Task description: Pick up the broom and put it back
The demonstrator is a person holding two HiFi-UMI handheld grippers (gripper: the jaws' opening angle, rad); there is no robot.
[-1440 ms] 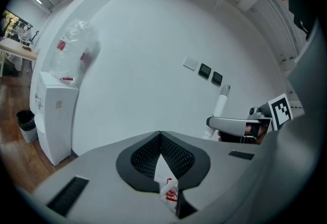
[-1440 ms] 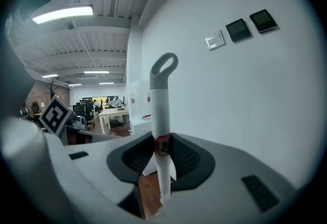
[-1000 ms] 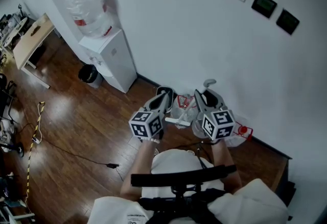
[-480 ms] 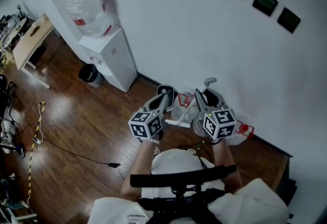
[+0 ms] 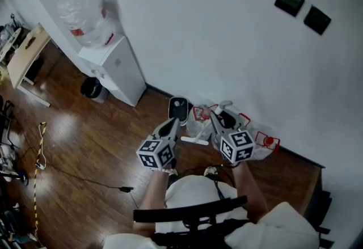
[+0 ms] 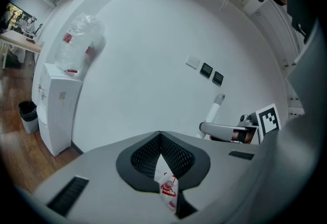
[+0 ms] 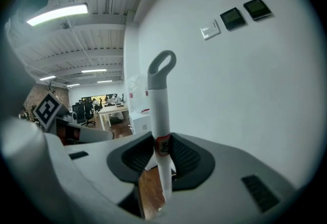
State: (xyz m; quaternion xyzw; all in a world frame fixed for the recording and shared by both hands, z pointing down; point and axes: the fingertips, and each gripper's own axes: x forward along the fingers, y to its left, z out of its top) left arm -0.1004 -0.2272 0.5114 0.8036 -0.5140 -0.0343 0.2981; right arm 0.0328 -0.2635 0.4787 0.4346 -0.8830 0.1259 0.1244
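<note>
- The white-handled broom with a grey loop at its top (image 7: 159,100) is up off its resting place. It stands upright in the right gripper (image 5: 221,119), close in front of the plain white wall (image 5: 187,26). The pick-up looks done.
- The right gripper's dark ribbed fingers (image 7: 186,159) are about half closed and clamped on the handle, right at a small red label (image 7: 162,145). The loop stands well above them.
- The left gripper (image 6: 160,139) carries nothing. Its fingertips meet at the front, and only a white plastic bag with red print (image 6: 167,190) shows through the gap behind them.
- In the head view a short white crosspiece (image 5: 194,140) sits low between the two grippers. It may be the broom's head, but I cannot tell whether it touches the brown wooden floor (image 5: 85,146).
- In my judgement, what is left is to lower the broom to its spot against the wall and let go. That spot is probably among the bags and near the black-and-white upright object (image 5: 178,109).
- The red label on the handle bears one dark character, too small to read.
- The bags' red print is too blurred to read. So is the red band on the clear water bottle (image 5: 85,15) atop the white box-shaped dispenser (image 5: 116,69).
- The grippers' cubes (image 5: 236,146) show only black-and-white square markers, no words.
</note>
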